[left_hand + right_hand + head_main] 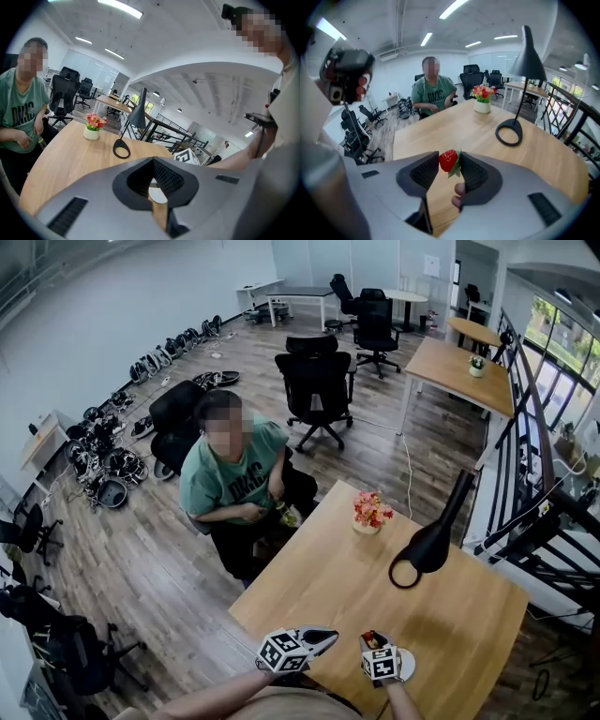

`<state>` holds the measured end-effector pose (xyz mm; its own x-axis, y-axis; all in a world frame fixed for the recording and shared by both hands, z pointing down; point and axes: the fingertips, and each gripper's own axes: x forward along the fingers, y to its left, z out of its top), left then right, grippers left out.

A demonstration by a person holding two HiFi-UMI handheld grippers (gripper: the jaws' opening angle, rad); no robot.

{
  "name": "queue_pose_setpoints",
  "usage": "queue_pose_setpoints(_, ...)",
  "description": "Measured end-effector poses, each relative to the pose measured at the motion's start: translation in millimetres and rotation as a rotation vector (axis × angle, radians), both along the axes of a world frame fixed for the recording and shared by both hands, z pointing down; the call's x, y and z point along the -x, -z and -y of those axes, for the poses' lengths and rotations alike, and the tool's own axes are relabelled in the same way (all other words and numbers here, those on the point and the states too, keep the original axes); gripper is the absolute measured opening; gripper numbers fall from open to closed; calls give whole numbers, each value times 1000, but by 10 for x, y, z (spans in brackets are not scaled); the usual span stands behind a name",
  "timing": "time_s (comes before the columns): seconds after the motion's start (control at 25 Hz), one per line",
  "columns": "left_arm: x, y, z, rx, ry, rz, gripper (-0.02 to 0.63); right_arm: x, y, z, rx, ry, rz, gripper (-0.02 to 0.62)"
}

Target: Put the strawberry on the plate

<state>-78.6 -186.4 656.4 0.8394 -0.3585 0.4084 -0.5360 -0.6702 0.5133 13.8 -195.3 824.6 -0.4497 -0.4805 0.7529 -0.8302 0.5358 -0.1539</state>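
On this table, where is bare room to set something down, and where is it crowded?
Free: the wide bare wood between the flower pot and the near edge, left of the lamp base; also the right part of the table. Crowded: the near edge, where the left tongs, the right tongs with the strawberry, and the plate are close together.

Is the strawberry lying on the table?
No, the strawberry is pinched between the jaws of the right gripper, up above the wooden table.
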Motion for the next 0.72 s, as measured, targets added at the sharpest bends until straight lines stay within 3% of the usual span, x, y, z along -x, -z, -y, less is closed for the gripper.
queue_pose_setpoints(0.36, -110, 161, 120, -25, -26, -53, 5, -268, 1450, -4, -222, -132, 115, 149)
queue_pose_setpoints(0.72, -199, 310, 251, -50, -40, -90, 3, -511, 2373, -81, -387, -206, 170, 149)
